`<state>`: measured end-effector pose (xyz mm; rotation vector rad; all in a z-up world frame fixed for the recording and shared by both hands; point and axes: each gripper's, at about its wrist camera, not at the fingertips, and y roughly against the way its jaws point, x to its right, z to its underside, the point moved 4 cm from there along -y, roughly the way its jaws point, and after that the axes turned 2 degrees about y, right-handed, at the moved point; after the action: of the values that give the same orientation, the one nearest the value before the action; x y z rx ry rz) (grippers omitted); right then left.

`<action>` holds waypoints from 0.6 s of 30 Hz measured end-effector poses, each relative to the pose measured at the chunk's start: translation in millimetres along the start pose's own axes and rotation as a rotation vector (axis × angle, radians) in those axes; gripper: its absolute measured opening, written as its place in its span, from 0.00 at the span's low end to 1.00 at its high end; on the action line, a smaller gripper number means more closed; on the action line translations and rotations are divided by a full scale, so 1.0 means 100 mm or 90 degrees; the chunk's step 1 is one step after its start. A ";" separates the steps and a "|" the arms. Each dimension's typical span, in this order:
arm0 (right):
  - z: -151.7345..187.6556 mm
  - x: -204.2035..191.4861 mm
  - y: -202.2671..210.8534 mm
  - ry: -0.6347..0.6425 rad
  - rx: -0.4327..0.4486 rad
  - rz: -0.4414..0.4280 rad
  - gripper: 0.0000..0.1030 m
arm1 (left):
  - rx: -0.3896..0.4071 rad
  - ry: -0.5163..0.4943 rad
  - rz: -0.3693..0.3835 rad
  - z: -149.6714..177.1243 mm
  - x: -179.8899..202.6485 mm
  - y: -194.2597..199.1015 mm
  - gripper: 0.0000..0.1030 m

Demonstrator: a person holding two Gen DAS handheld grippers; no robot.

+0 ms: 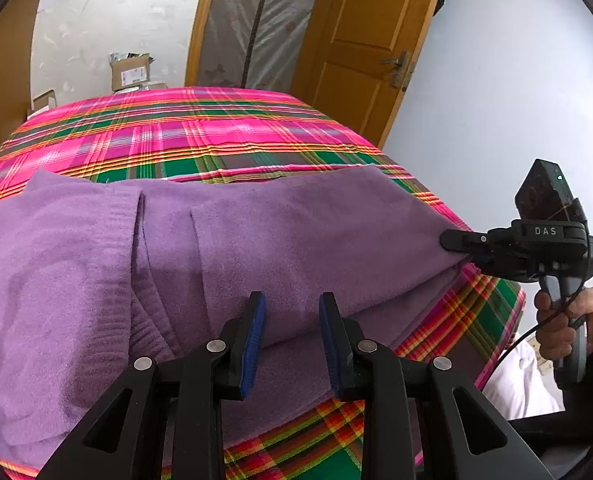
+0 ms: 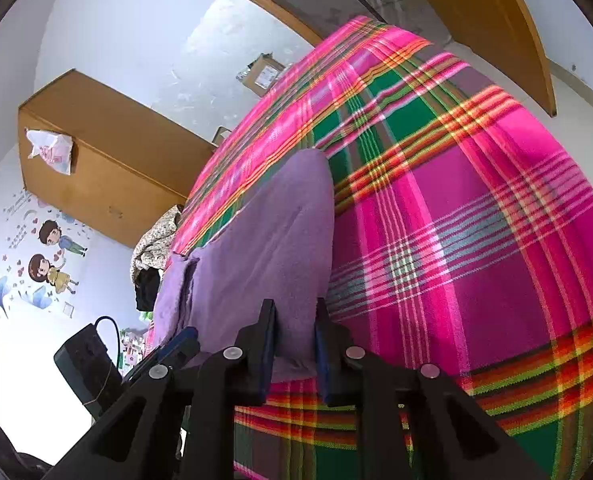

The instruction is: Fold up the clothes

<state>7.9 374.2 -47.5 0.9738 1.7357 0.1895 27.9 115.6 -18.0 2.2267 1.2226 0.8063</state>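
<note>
Two grippers work one soft purple fleece garment, which lies part-folded across the near end of the pink-and-green plaid bed cover.

Step, as I read it: mid-fold, w/ both hands taking hold of the near edge. The left gripper sits low over the garment's near edge, blue pads part-open w/ fleece between them; can't tell if they actually pinch it. The right gripper is at the garment's right corner, jaws narrow and seemingly nipping the cloth edge.

Next move prob. calls for both to lift together and carry that edge toward the far side of the cover, keeping it taut & level.

Material: thick, fuzzy, limp; ribbed band at the garment's left; layered pleats down its middle. Cover is a flat woven check, smooth.
</note>
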 end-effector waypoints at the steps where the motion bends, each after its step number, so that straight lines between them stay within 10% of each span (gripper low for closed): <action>1: 0.00 0.02 -0.01 -0.005 -0.001 0.001 0.18 | 0.000 0.000 -0.001 0.00 0.00 0.00 0.28; 18: -0.08 -0.31 0.08 0.047 0.047 -0.008 0.17 | 0.002 0.008 -0.020 0.03 -0.03 0.07 0.28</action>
<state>7.6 361.2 -17.3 1.0201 1.8263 0.1559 32.7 109.2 -16.2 2.2024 1.2622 0.8080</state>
